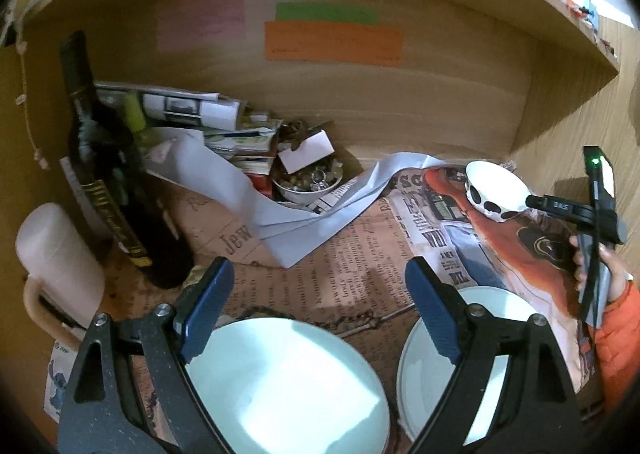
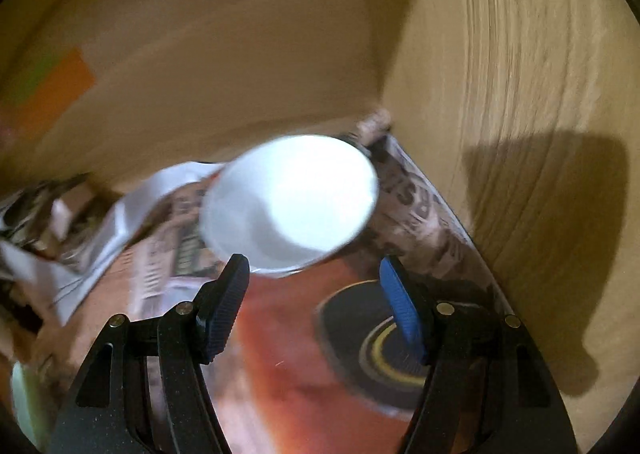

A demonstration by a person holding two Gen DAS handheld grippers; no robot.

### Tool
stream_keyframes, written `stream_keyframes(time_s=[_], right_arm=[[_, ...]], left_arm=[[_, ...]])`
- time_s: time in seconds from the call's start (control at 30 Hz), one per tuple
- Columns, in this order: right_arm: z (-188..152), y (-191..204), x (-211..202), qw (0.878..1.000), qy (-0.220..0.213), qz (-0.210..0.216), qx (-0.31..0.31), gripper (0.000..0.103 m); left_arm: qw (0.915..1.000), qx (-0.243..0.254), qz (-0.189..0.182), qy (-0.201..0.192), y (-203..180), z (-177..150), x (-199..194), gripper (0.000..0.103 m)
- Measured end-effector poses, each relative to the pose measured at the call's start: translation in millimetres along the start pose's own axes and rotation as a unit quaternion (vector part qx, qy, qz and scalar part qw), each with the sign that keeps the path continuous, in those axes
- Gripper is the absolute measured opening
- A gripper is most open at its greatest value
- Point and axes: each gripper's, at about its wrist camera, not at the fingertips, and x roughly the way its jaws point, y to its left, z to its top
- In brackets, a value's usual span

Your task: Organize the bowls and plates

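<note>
Below, the left gripper [image 1: 320, 286] is being held spread wide, its blue ribbed pads empty above two round pale plates [image 1: 280, 386] at the frame's bottom. Rightward, the right gripper [image 2: 316, 294] is being kept parted, nothing pinched; one white bowl [image 2: 290, 204] with black spots is being seen just beyond its tips, upper right in the left view. Newsprint [image 1: 320, 290] lettered "Jew" is being lain upon.
</note>
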Motion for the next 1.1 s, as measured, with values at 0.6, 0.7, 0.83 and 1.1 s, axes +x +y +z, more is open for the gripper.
stream_keyframes(time_s=[0.6,0.7,0.83,1.1], right_arm=[[11,-14,39,0.998,0.059,0.015,0.014,0.023],[2,-8,29,0.998,0.062,0.03,-0.006,0.023],[-13,10,19,0.994,0.076,0.061,-0.045,0.023],[-32,39,10,0.98,0.099,0.136,-0.106,0.023]], left_arm=[[0.9991,0.018,-0.026,0.027,-30,20,28,0.088],[0.9979,0.012,-0.049,0.041,-39,25,33,0.088],[0.9959,0.011,-0.072,0.054,-52,32,38,0.088],[0.9935,0.01,-0.07,0.089,-75,51,79,0.088]])
